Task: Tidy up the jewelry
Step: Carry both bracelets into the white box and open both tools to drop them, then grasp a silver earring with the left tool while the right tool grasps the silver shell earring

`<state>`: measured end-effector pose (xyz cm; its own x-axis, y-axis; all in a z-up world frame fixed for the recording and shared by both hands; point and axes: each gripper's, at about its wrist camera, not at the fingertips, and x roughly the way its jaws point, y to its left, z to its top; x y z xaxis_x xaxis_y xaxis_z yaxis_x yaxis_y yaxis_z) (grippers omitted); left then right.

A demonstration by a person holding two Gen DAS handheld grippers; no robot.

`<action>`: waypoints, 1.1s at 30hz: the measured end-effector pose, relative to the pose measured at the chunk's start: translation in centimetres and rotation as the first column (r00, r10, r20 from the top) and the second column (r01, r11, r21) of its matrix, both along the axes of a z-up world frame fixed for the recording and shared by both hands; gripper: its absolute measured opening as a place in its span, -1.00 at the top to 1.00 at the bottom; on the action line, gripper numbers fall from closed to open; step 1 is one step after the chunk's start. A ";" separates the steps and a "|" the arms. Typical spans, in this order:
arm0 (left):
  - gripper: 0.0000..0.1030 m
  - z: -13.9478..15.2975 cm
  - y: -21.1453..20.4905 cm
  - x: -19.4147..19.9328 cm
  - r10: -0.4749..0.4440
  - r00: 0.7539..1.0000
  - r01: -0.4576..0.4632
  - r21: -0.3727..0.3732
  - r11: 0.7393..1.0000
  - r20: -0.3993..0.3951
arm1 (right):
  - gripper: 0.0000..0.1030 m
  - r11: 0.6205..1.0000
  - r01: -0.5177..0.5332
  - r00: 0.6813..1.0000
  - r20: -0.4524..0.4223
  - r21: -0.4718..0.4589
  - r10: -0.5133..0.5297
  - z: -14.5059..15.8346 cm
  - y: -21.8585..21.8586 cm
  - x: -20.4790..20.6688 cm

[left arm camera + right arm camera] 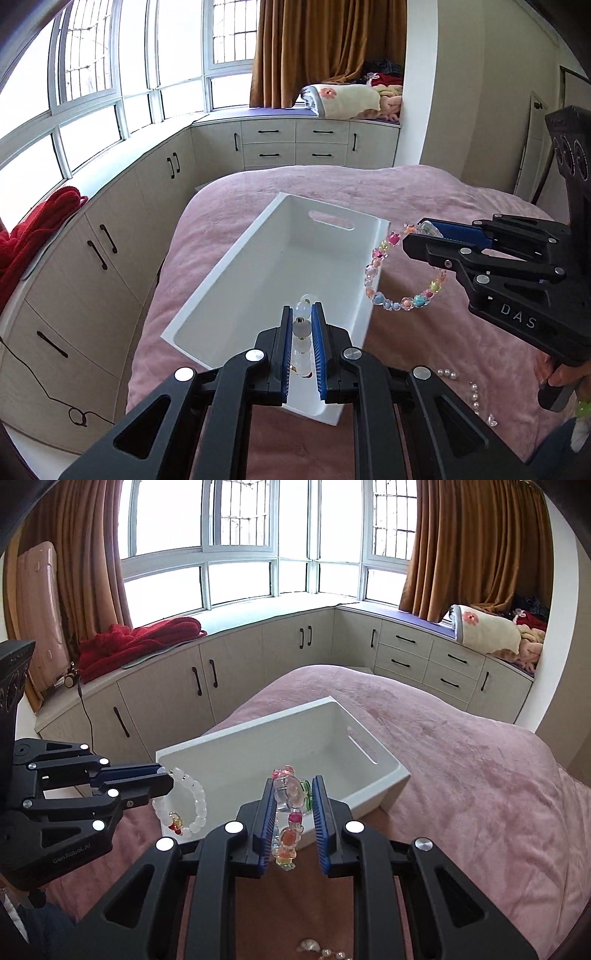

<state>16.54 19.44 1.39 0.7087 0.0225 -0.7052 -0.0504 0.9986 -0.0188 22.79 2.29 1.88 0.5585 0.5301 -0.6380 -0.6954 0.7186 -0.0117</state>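
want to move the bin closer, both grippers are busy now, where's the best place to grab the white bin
Grip the white bin at its end wall with the slot handle, coming from above: one finger through the slot, one over the rim. The thin upright wall fits a narrow jaw, and that end faces away, clear of the pearl strand on the pink blanket.

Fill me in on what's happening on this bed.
A person is sorting jewelry with two handheld claws. The left claw is shut on a white bead bracelet, the right claw on a colourful bead bracelet. Both hang near an empty white bin on the pink blanket. A pearl strand lies on the blanket beside it.
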 end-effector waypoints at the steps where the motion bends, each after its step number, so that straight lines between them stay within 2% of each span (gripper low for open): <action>1: 0.70 -0.2 0.5 0.3 0.008 1.000 -0.008 -0.003 1.000 -0.009 | 0.61 1.000 -0.003 1.000 -0.006 0.001 0.003 0.0 0.7 0.5; 7: 0.70 -1.9 3.9 1.6 0.074 0.996 -0.077 -0.068 0.995 -0.043 | 0.61 1.000 -0.022 0.999 -0.045 -0.020 0.022 -1.0 4.9 3.2; 10: 0.69 -2.6 4.4 1.5 0.086 0.994 -0.090 -0.066 0.994 -0.062 | 0.58 0.999 -0.012 0.999 -0.047 -0.049 0.009 -1.8 6.0 3.8; 11: 0.48 -2.8 4.3 1.6 0.093 0.993 -0.097 -0.062 0.993 -0.069 | 0.43 0.998 -0.007 0.999 -0.048 -0.055 0.004 -2.0 5.9 3.8; 12: 0.15 -3.1 4.4 1.7 0.104 0.991 -0.109 -0.055 0.993 -0.078 | 0.12 0.998 0.004 0.999 -0.043 -0.060 -0.007 -2.2 5.9 3.9; 14: 0.06 -3.3 4.4 1.7 0.113 0.991 -0.117 -0.056 0.992 -0.077 | -0.07 0.998 0.012 0.999 -0.031 -0.060 -0.014 -2.4 5.6 3.8; 24: -0.05 -3.0 2.9 0.7 0.083 0.994 -0.086 -0.045 0.995 -0.069 | -0.08 0.998 0.044 0.998 -0.051 -0.036 -0.046 -2.7 2.8 3.3; 28: -0.12 -2.7 1.6 -0.1 0.065 0.996 -0.068 -0.055 0.996 -0.056 | -0.23 0.997 0.073 0.996 -0.047 -0.017 -0.073 -2.3 0.7 2.5; 33: -0.52 -1.7 -1.6 -1.2 -0.008 1.000 0.007 -0.030 1.000 -0.019 | -0.38 0.994 0.111 0.993 -0.036 0.007 -0.110 -1.1 -3.1 0.8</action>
